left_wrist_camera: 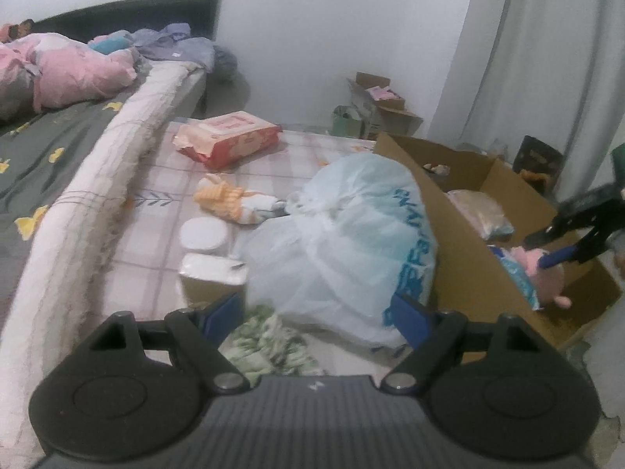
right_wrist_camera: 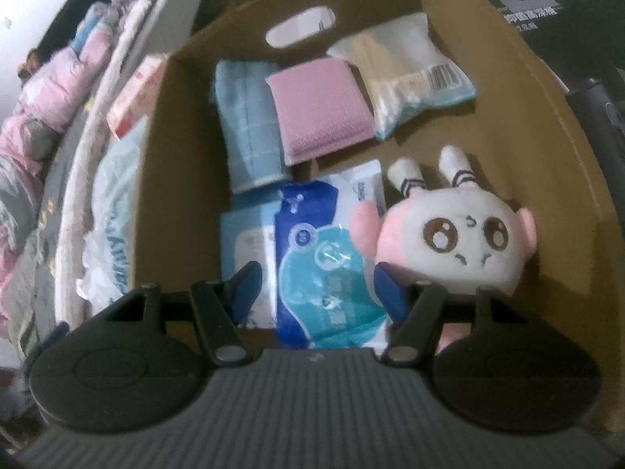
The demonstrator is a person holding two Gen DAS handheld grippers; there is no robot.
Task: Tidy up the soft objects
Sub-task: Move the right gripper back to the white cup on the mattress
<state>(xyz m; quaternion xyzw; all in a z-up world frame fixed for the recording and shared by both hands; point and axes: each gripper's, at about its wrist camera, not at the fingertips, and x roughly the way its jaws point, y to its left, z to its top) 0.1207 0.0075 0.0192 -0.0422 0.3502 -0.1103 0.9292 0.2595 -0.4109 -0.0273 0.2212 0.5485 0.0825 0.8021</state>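
- Left tongs (left_wrist_camera: pixel 318 318): jaws wide apart, empty, poised over the near edge of a pale plastic bag (left_wrist_camera: pixel 343 242) on the floor mat.
- Right tongs (right_wrist_camera: pixel 316 287): jaws parted inside the cardboard box (right_wrist_camera: pixel 547 125), astride a blue wipes pack (right_wrist_camera: pixel 328 258); grip unclear.
- Plush rabbit (right_wrist_camera: pixel 457 238) lies just right of the pack.

My right gripper (right_wrist_camera: pixel 314 289) hangs open over the brown cardboard box (right_wrist_camera: pixel 519 90), its blue pads either side of a blue-and-teal plastic wipes pack (right_wrist_camera: pixel 328 269), beside a white-and-pink plush bunny (right_wrist_camera: pixel 457 234).
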